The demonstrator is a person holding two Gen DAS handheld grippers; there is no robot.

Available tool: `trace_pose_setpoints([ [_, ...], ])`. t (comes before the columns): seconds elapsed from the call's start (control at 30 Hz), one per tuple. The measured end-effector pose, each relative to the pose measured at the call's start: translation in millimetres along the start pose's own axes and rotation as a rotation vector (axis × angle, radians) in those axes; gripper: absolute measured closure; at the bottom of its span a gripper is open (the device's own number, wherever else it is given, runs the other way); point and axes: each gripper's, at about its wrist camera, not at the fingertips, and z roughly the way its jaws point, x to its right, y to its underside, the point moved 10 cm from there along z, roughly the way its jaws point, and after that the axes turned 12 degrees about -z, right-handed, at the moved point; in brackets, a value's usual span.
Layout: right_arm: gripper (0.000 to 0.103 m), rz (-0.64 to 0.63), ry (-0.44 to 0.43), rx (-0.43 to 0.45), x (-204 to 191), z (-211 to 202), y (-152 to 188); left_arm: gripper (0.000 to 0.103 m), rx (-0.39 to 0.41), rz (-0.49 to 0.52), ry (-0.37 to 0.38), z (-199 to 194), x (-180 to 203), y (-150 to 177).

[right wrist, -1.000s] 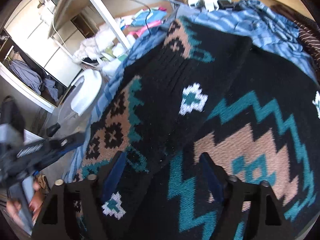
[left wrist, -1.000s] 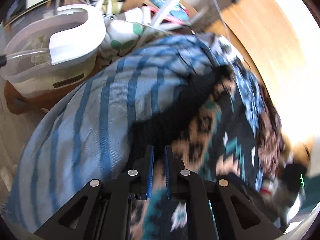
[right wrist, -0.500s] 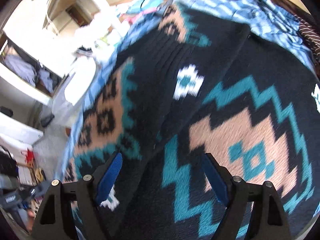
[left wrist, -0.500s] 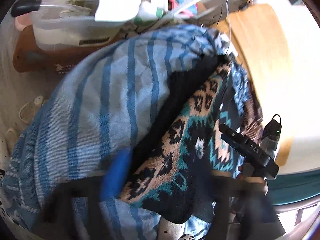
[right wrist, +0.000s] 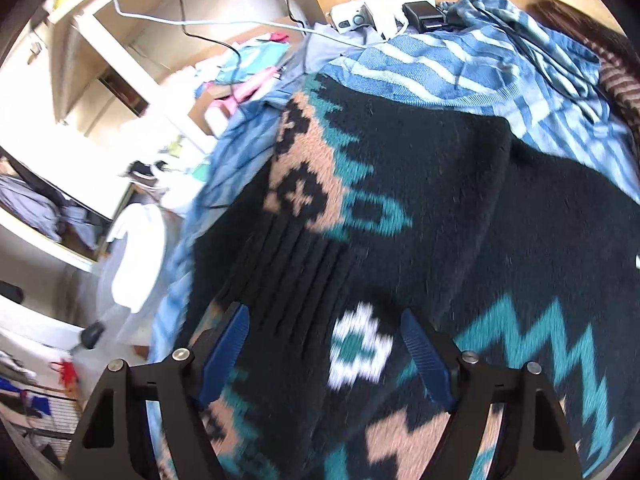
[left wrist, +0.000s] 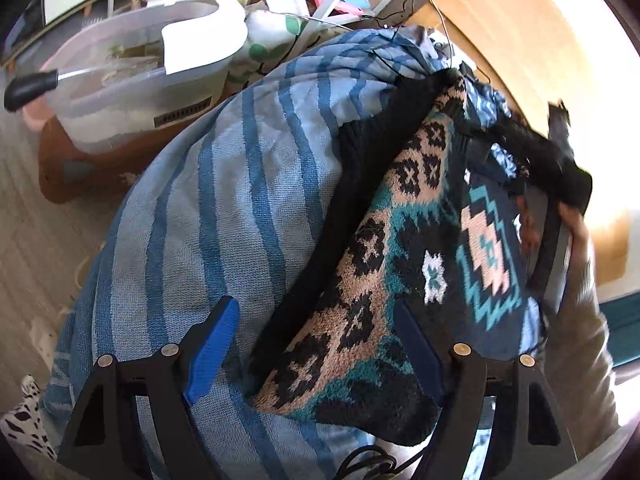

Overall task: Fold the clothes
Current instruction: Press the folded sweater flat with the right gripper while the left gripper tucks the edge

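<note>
Left wrist view shows my left gripper [left wrist: 316, 344] with its jaws spread wide and nothing pinched; they have just been opening, and the folded edge of the patterned knit sweater [left wrist: 400, 264] lies below and between the blue pads [left wrist: 212, 352] without either pad pressing on it. The sweater, black with teal, tan and white motifs, rests on a blue striped blanket [left wrist: 224, 200] that covers the work surface, with a sleeve or side panel already turned in along its dark edge. Off to the far side I can see my right gripper [left wrist: 560, 184] and the hand that carries it, blurred. Right wrist view has that gripper [right wrist: 324, 356] likewise spread, its jaws having just eased a little closer, hovering over the sweater's ribbed black band [right wrist: 296, 264] and holding nothing. Behind the blanket sit a power strip [right wrist: 380, 12] with cables, a clear plastic bin [left wrist: 132, 92] and a heap of other laundry. My judgement: the fold is partly done, one lengthwise turn-in laid down and let go, while the garment remains long and loosely shaped. Still to come, I think, are the opposite side, a fold across its length, and smoothing.
</note>
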Motion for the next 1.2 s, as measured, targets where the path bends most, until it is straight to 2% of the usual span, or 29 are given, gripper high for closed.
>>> trace_pose_setpoints([
  [0.03,0.033,-0.006,0.004,-0.006,-1.5,2.8,-0.5,0.024,0.013,0.007,-0.022,0.0,0.4,-1.0],
  [0.07,0.05,-0.013,0.009,-0.013,-2.9,5.6,-1.0,0.024,0.041,0.028,-0.045,-2.1,2.9,-2.3],
  [0.13,0.075,-0.03,0.024,-0.019,-6.3,9.6,-2.1,0.024,0.111,0.081,-0.091,-8.4,9.7,-5.4],
  [0.17,0.082,-0.061,0.06,0.005,-9.9,4.6,-3.4,0.024,0.146,0.108,-0.114,-11.9,13.3,-7.0],
  [0.27,0.089,-0.109,0.123,0.075,-18.3,-13.3,-5.6,0.024,0.226,0.159,-0.115,-17.2,27.2,-11.1],
  [0.43,0.09,-0.13,0.115,0.181,-29.7,-54.0,-20.2,0.024,0.232,0.196,-0.115,-10.4,47.0,-16.1],
  [0.63,0.09,-0.173,0.136,0.276,-24.6,-80.5,-59.8,0.024,0.308,0.19,-0.111,-16.5,64.4,-31.6],
  [0.7,0.083,-0.168,0.128,0.234,-17.0,-65.8,-69.7,0.024,0.306,0.168,-0.133,-12.1,62.7,-37.2],
  [0.73,0.053,-0.159,0.131,0.208,-11.4,-58.1,-72.8,0.024,0.289,0.153,-0.142,-7.6,59.9,-38.6],
  [0.77,0.038,-0.126,0.158,0.159,1.7,-48.6,-68.2,0.024,0.269,0.135,-0.154,-3.8,55.7,-38.8],
  [0.8,0.039,-0.092,0.179,0.113,13.4,-40.0,-62.8,0.024,0.25,0.116,-0.167,-0.5,51.1,-38.5],
  [0.83,0.046,-0.057,0.166,0.083,19.8,-35.2,-54.4,0.024,0.237,0.102,-0.173,0.7,46.8,-37.7],
  [0.87,0.047,-0.022,0.13,0.072,22.5,-34.8,-43.0,0.024,0.23,0.094,-0.167,-0.4,42.7,-36.4],
  [0.97,0.043,-0.025,0.039,0.051,8.5,-44.9,6.8,0.024,0.188,0.076,-0.115,-5.3,32.4,-28.7],
  [1.07,0.042,-0.121,-0.057,-0.03,-19.6,-52.0,75.8,0.024,0.116,0.049,-0.038,-10.9,23.3,-19.5],
  [1.2,0.042,-0.163,-0.193,-0.176,-51.7,-62.1,173.2,0.024,0.045,-0.041,0.0,-9.9,5.1,-6.4],
])
